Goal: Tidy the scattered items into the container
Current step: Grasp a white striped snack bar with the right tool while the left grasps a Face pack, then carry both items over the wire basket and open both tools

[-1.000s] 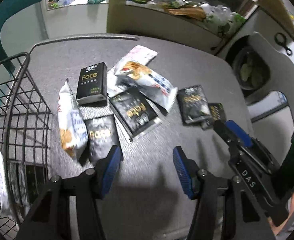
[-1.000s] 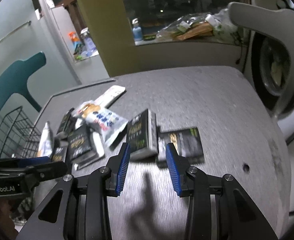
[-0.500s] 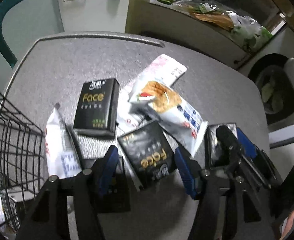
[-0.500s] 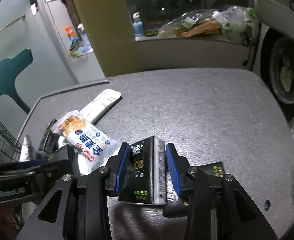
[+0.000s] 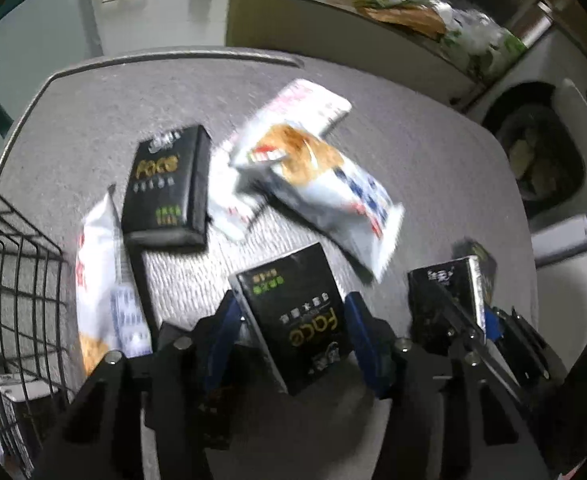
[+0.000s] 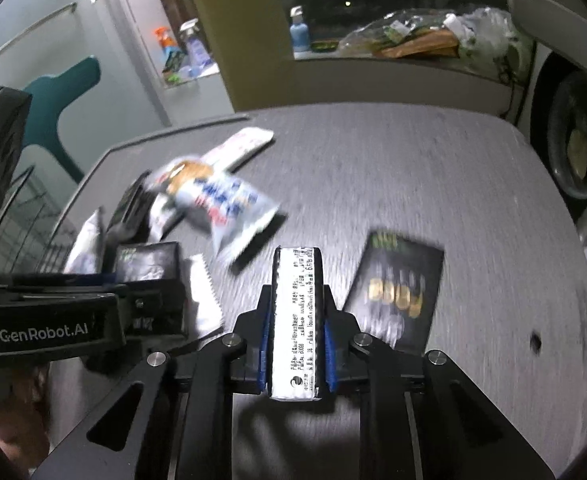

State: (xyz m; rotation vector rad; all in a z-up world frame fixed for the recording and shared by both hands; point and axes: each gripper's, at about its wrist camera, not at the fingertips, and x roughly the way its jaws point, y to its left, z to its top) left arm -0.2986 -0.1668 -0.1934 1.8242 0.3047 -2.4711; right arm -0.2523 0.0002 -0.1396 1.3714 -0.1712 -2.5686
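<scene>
My left gripper [image 5: 289, 332] is shut on a black "Face" tissue pack [image 5: 297, 316], held between its blue pads over the grey table [image 5: 433, 168]. My right gripper [image 6: 296, 316] is shut on another black tissue pack [image 6: 296, 312], gripped on edge with its white label side up; it also shows in the left wrist view [image 5: 449, 300]. A third black pack [image 5: 165, 188], a white snack bag [image 5: 325, 184] and a second snack bag [image 5: 101, 272] lie on the table. The black wire basket [image 5: 9, 280] stands at the left.
A flat black pack [image 6: 397, 292] lies right of my right gripper. A white and pink packet [image 5: 313, 104] lies at the back of the pile. A teal chair [image 6: 65, 96] stands behind the basket. A washing machine [image 6: 573, 140] is at the right.
Both grippers moved forward and closed: the left on the black pack that lay in front of it, the right on the edge-up pack, which is now lifted off the table.
</scene>
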